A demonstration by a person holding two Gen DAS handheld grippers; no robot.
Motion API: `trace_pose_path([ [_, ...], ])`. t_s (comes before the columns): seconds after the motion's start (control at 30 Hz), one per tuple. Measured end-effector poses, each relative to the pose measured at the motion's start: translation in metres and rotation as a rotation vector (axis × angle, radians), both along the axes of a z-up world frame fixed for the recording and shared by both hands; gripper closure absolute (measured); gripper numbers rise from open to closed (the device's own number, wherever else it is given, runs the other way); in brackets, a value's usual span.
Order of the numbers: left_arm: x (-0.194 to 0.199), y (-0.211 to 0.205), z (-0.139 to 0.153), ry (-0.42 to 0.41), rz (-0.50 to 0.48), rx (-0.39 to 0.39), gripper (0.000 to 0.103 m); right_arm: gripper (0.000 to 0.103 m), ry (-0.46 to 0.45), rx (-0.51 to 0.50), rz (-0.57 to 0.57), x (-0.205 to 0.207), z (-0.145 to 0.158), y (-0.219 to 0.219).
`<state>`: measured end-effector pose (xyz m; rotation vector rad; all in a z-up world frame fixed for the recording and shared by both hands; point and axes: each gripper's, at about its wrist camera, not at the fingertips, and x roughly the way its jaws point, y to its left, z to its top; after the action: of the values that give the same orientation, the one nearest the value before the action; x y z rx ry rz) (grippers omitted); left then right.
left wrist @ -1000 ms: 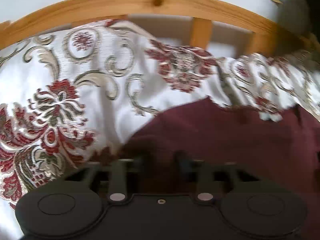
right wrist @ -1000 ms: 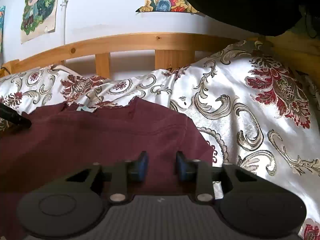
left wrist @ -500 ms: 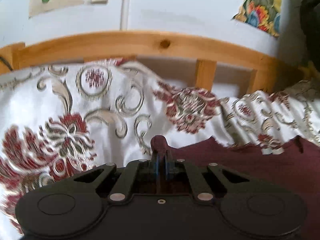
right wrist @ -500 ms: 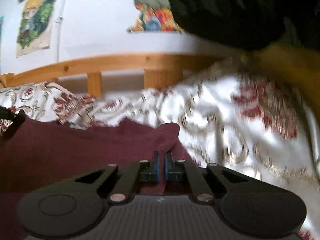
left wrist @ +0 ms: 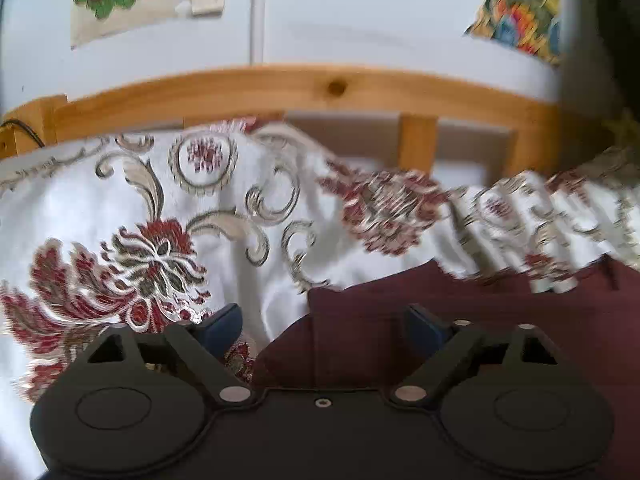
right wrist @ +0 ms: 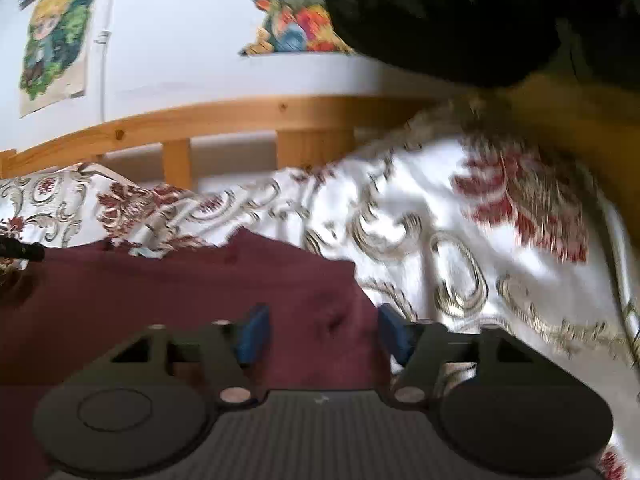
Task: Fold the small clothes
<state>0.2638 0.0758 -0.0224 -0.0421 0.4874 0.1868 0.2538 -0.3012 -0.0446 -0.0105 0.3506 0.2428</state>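
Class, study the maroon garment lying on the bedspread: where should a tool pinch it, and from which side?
Probably the maroon garment is best pinched at its far right corner, coming in low from the near side. That corner lies flat and exposed against the bedspread.

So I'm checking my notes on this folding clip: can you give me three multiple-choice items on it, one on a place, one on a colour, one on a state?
1. Where does the garment lie?
A. on the floral bedspread
B. hung on the wooden bed rail
C. on the floor

2. What colour is the garment?
A. navy
B. maroon
C. white

3. How do the left gripper and right gripper stand?
A. both clamped on cloth
B. only the left clamped
C. both apart, opening, pads off the cloth

Answers: 1 A, it lies spread on the patterned cover; 2 B, dark red in both views; 3 C, the blue pads stand clear either side of its corners.
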Motion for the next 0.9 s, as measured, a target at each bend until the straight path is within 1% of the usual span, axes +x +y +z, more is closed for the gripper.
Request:
trace_pose_path([
  [0.03, -0.006, -0.003, 0.003, -0.003, -0.014, 0.002, 0.005, 0.011, -0.012, -0.010, 0.013, -0.005, 0.003, 0.005],
  [0.07, -0.013, -0.006, 0.007, -0.003, -0.026, 0.007, 0.002, 0.007, -0.023, -0.018, 0.027, -0.011, 0.005, 0.010],
  [0.1, -0.020, -0.011, 0.010, -0.005, -0.042, 0.012, 0.002, 0.003, -0.032, -0.029, 0.038, -0.017, 0.007, 0.015],
  [0.17, -0.036, -0.019, 0.013, -0.013, -0.084, 0.016, 0.001, 0.003, -0.038, -0.069, 0.050, -0.030, 0.008, 0.026],
  [0.23, -0.051, -0.028, 0.012, -0.012, -0.123, 0.026, 0.001, 0.001, -0.039, -0.127, 0.036, -0.041, 0.005, 0.035],
  [0.3, -0.062, -0.036, 0.005, 0.019, -0.148, 0.039, 0.001, 0.001, -0.026, -0.181, 0.003, -0.049, -0.002, 0.040],
  [0.37, -0.068, -0.042, -0.004, 0.062, -0.152, 0.049, 0.001, 0.001, -0.016, -0.225, -0.047, -0.055, -0.011, 0.039],
  [0.43, -0.072, -0.044, -0.016, 0.115, -0.120, 0.051, 0.001, 0.001, -0.022, -0.264, -0.110, -0.058, -0.020, 0.033],
  [0.5, -0.071, -0.039, -0.026, 0.176, -0.069, 0.027, 0.001, 0.001, -0.021, -0.290, -0.198, -0.054, -0.025, 0.025],
  [0.57, -0.072, -0.030, -0.035, 0.218, -0.008, -0.010, 0.001, 0.000, -0.004, -0.268, -0.279, -0.051, -0.025, 0.013],
  [0.6, -0.074, -0.026, -0.038, 0.227, 0.009, -0.033, 0.001, 0.001, 0.008, -0.250, -0.291, -0.051, -0.025, 0.009],
  [0.67, -0.075, -0.016, -0.044, 0.240, 0.030, -0.083, 0.000, 0.001, 0.027, -0.274, -0.343, -0.052, -0.029, 0.009],
  [0.73, -0.078, -0.010, -0.048, 0.249, 0.036, -0.121, 0.001, 0.000, 0.034, -0.280, -0.367, -0.055, -0.035, 0.007],
  [0.9, -0.088, -0.010, -0.055, 0.212, 0.019, -0.099, 0.001, 0.000, 0.042, -0.311, -0.374, -0.054, -0.040, 0.013],
])
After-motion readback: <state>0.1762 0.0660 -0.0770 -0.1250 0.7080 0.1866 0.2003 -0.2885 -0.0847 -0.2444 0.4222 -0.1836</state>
